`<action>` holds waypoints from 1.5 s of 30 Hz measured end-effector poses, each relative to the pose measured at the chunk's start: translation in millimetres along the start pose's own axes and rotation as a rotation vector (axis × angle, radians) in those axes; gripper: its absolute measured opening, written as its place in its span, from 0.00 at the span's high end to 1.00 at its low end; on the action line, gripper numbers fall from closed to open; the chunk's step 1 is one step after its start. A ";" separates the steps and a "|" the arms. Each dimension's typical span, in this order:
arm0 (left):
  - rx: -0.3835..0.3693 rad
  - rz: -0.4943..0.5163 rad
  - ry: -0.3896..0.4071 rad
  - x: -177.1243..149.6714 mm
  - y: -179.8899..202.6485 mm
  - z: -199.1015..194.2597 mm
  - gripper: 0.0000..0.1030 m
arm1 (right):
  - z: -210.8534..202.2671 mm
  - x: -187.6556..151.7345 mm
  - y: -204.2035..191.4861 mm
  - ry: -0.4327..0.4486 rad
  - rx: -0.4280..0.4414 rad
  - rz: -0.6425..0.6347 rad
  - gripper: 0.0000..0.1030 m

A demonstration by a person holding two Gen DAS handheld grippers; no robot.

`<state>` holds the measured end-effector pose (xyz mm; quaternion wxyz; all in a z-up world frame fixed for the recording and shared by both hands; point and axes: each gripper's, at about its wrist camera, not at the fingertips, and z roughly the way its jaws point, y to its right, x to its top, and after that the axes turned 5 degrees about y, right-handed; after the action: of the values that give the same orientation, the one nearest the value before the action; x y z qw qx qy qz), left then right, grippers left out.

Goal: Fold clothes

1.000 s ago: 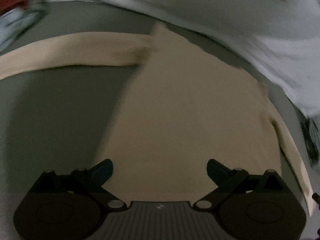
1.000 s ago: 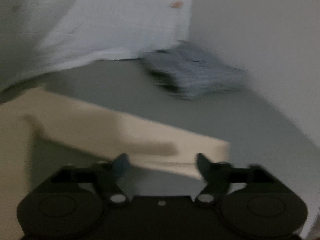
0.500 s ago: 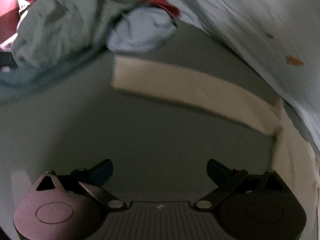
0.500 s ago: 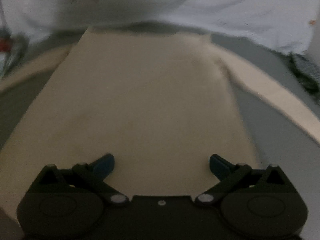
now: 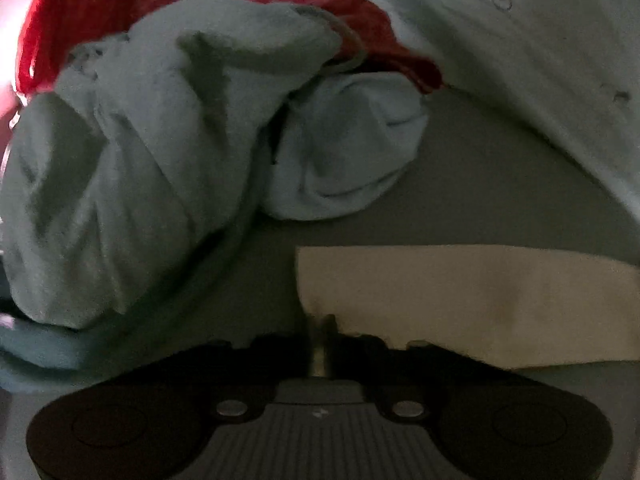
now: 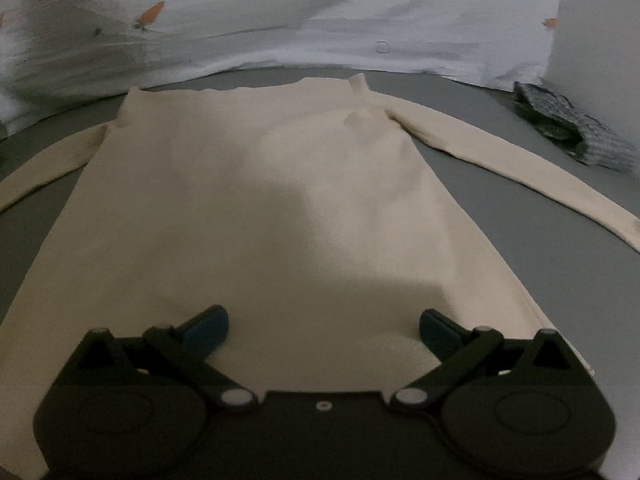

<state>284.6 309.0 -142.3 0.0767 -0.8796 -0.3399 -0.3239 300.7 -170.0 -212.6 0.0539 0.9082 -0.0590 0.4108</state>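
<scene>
One cream sweater (image 6: 280,220) lies flat, both sleeves spread outward.

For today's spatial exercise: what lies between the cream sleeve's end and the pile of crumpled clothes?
Only bare grey surface, seen in the left wrist view, separates the sleeve from the pile.

Left gripper (image 5: 319,326) angled downward with its jaws closed together at a cuff edge; right gripper (image 6: 323,330) angled downward, jaws spread wide and empty.
</scene>
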 end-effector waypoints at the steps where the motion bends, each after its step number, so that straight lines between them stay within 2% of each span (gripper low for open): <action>1: -0.002 -0.022 -0.002 -1.3 -1.9 -5.0 0.96 | -0.4 -0.4 -0.7 0.000 -0.008 0.007 0.00; 4: 0.012 -0.043 0.032 -9.4 -7.7 -27.2 0.96 | 0.1 -0.6 -0.3 -0.002 -0.012 0.015 0.00; 8: 0.051 0.003 0.070 -22.7 -18.0 -43.8 0.96 | 2.8 3.0 -2.4 -0.010 -0.016 -0.007 0.00; 12: 0.052 -0.002 0.027 -36.1 -20.7 -31.2 0.96 | 4.0 6.0 -4.7 -0.021 -0.024 -0.029 0.00; 15: 0.047 -0.006 0.029 -37.3 -22.8 -33.3 0.96 | 5.1 15.1 -8.9 -0.077 -0.043 -0.040 0.01; 16: 0.043 -0.003 0.034 -36.0 -23.6 -35.6 0.96 | 2.0 18.6 -14.4 -0.089 -0.046 -0.061 0.08; 17: 0.035 -0.001 0.039 -34.2 -24.8 -39.0 0.96 | -1.2 22.0 -19.8 -0.101 -0.049 -0.082 0.20; 18: 0.023 0.003 0.042 -32.3 -26.3 -43.2 0.96 | -5.6 24.6 -26.3 -0.106 -0.042 -0.101 0.24; 21: 0.006 0.025 0.030 -34.3 -29.7 -48.2 0.96 | -29.9 25.9 -53.9 -0.070 0.070 -0.140 0.35; 23: 0.022 0.049 0.012 -41.4 -31.7 -44.6 1.00 | -43.8 21.7 -79.2 -0.079 0.179 -0.171 0.49; 24: 0.045 0.059 0.000 -45.7 -33.4 -41.3 1.00 | -49.4 18.2 -91.7 -0.085 0.234 -0.201 0.52; 26: 0.037 0.045 0.003 -49.9 -40.4 -41.5 1.00 | -60.1 10.9 -116.2 -0.094 0.338 -0.267 0.56; 29: 0.010 0.041 -0.006 -49.2 -48.3 -42.6 1.00 | -69.9 -1.4 -145.9 -0.095 0.424 -0.383 0.54; 31: -0.047 0.008 -0.010 -47.5 -57.4 -44.7 0.97 | -72.8 -8.5 -158.0 -0.102 0.447 -0.411 0.51; 32: -0.087 -0.025 -0.015 -46.3 -63.6 -46.2 0.95 | -72.8 -11.8 -162.2 -0.109 0.446 -0.415 0.46; 34: -0.177 -0.094 -0.022 -43.3 -76.9 -49.2 0.76 | -70.9 -18.4 -167.3 -0.127 0.429 -0.408 0.42; 35: -0.208 -0.102 -0.024 -42.1 -80.4 -49.6 0.61 | -69.5 -21.9 -168.3 -0.133 0.418 -0.403 0.42; 36: -0.236 -0.100 -0.027 -40.7 -83.0 -49.2 0.54 | -68.1 -25.4 -169.4 -0.139 0.407 -0.398 0.42; 40: -0.284 -0.045 -0.059 -35.6 -78.4 -39.8 0.51 | -64.7 -31.0 -171.4 -0.131 0.361 -0.377 0.28; 43: -0.308 -0.026 -0.069 -33.3 -67.3 -29.3 0.50 | -63.3 -31.1 -163.2 -0.133 0.367 -0.331 0.27; 45: -0.289 0.009 -0.036 -32.5 -55.9 -26.2 0.51 | -65.6 -33.9 -164.5 -0.118 0.363 -0.341 0.27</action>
<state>216.7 324.2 -146.8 -0.0554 -0.8885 -0.2873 -0.3535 254.9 4.2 -203.1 -0.0452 0.9223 0.1669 0.3457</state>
